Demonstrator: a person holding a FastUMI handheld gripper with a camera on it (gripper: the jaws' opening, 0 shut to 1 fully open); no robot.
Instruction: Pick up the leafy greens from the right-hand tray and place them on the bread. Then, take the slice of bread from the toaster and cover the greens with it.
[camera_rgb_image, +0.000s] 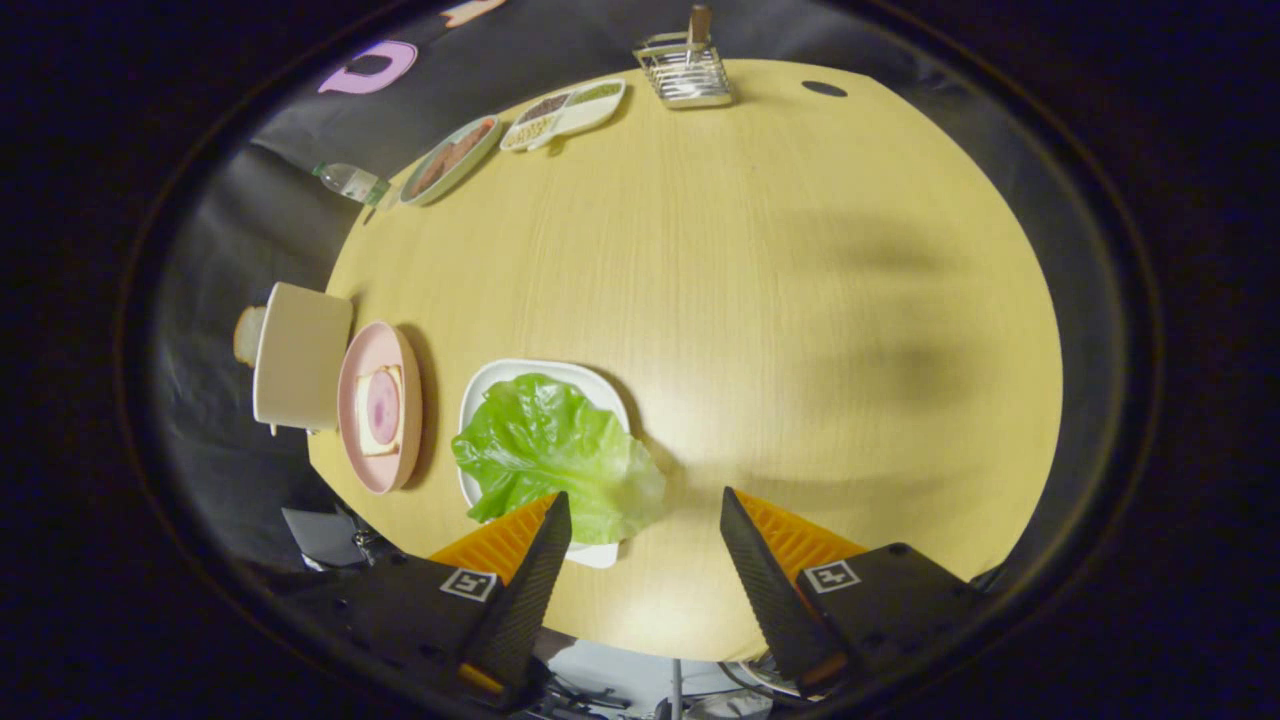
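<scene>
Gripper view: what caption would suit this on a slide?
Open tool poised over lettuce on a white tray, beside bread on a pink plate.

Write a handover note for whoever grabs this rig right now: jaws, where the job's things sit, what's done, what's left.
Gripper: jaws open, holding nothing, above the near edge of the wooden table.
Lettuce leaf: on the white tray, just ahead of the left finger, spilling over the tray's rim.
Pink plate: beside the tray, carrying a bread slice with a round pink topping.
Cream toaster: beyond the plate, a bread slice sticking out of it.
Done: nothing yet.
Left: grasp the leaf, lay it on the plated bread, then pull the toaster slice and cover the leaf.
</scene>
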